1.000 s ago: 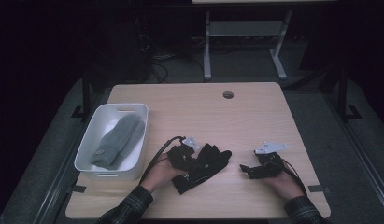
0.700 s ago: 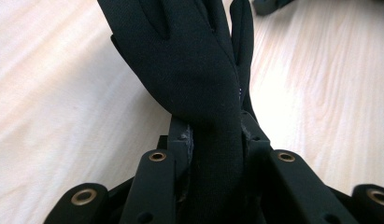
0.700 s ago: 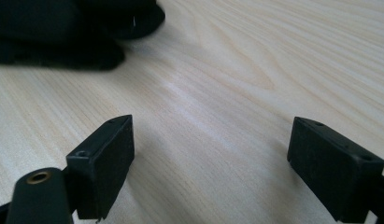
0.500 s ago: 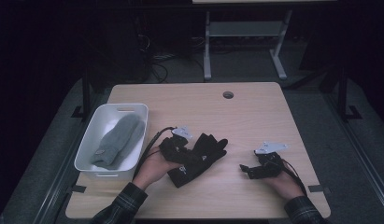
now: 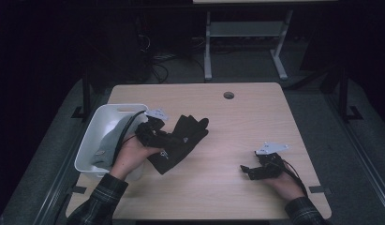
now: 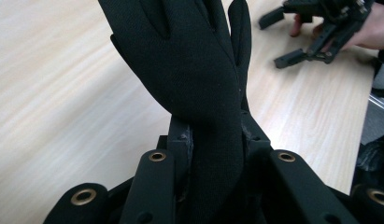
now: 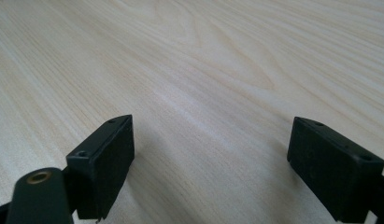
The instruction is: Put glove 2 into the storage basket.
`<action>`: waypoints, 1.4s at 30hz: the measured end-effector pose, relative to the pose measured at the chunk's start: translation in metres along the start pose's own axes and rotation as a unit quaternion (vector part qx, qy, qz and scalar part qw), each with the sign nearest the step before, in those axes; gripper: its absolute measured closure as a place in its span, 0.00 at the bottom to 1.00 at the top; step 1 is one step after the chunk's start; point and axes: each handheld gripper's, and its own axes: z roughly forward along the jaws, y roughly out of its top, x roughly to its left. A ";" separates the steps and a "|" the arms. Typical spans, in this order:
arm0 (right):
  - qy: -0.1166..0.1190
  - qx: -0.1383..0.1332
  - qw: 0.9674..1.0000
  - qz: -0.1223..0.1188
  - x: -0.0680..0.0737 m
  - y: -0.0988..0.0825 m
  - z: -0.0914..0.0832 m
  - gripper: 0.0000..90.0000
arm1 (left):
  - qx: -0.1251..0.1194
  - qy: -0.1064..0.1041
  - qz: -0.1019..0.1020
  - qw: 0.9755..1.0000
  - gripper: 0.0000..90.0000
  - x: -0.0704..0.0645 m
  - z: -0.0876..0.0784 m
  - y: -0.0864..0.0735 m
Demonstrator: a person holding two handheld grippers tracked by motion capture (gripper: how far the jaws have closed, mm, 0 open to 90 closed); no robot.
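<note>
A black glove point(image 5: 184, 139) hangs from my left gripper point(image 5: 158, 137), lifted above the table left of centre, next to the bin. In the left gripper view the jaws are shut on the glove's cuff point(image 6: 213, 154), and its fingers point(image 6: 199, 70) stretch away from the left gripper point(image 6: 215, 135). My right gripper point(image 5: 248, 169) rests on the table near the front right, held by a hand. Its jaws stand wide apart in the right gripper view, and the right gripper point(image 7: 210, 163) has only bare wood between them. The right gripper point(image 6: 316, 42) also appears far off in the left gripper view.
A white bin point(image 5: 94, 123) stands at the table's left edge with grey cloth point(image 5: 106, 145) inside. A round cable hole point(image 5: 228, 95) sits near the table's far edge. A desk frame and cables lie on the floor beyond.
My left hand has risen and moved left toward the bin, carrying the glove off the table. The right gripper has stayed put.
</note>
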 end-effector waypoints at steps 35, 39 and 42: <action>-0.002 0.000 1.000 0.002 0.000 0.001 0.001 0.16 | -0.027 0.109 -0.171 0.979 0.79 0.120 -0.110 -0.095; -0.002 0.000 1.000 0.001 0.000 0.001 0.001 0.16 | -0.018 0.123 -0.182 0.975 0.76 0.130 -0.102 -0.103; -0.002 0.000 1.000 0.001 0.000 0.001 0.001 0.16 | 0.005 0.131 -0.177 0.975 0.67 0.135 -0.092 -0.109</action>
